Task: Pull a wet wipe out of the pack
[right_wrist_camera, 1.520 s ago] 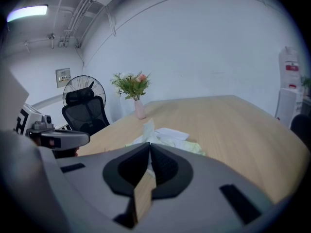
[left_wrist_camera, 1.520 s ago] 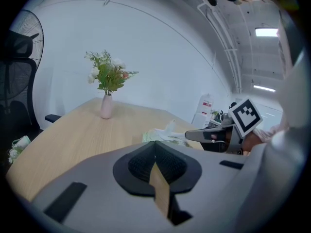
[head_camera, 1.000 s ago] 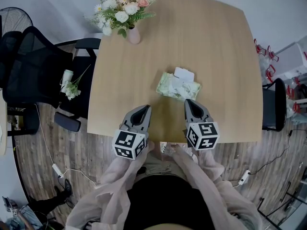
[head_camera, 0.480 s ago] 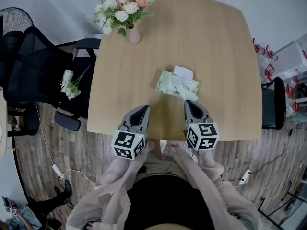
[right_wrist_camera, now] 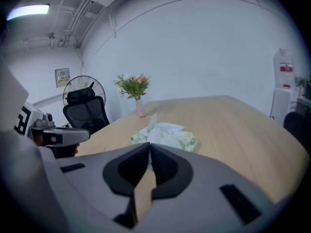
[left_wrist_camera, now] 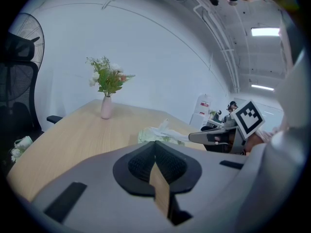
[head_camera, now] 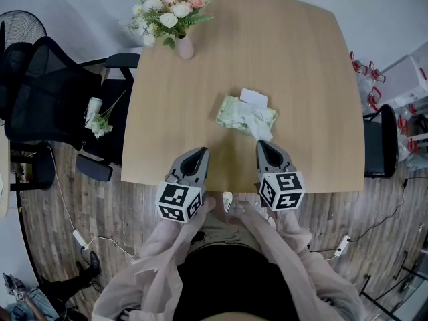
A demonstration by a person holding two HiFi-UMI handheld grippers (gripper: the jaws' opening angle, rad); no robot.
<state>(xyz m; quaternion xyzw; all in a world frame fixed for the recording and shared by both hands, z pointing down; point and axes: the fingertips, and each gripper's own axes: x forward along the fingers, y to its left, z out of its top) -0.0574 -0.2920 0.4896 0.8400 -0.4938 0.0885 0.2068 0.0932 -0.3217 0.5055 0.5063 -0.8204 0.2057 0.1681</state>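
On the worktop (head_camera: 301, 79), the pack (head_camera: 231, 112) shows more wet wipe (head_camera: 256, 124) drawn out than a second ago. The right tongs (head_camera: 263, 143) pinch its end. The left tongs (head_camera: 200, 151) are pressed together and empty, and the wipe looks not yet pulled free.

A pale wooden table (head_camera: 281, 65) filled the centre. A black mesh chair (head_camera: 47, 92) stood at nine o'clock, a fan (head_camera: 20, 29) at ten, plank floor (head_camera: 134, 212) at six, white walls (right_wrist_camera: 218, 57) around.
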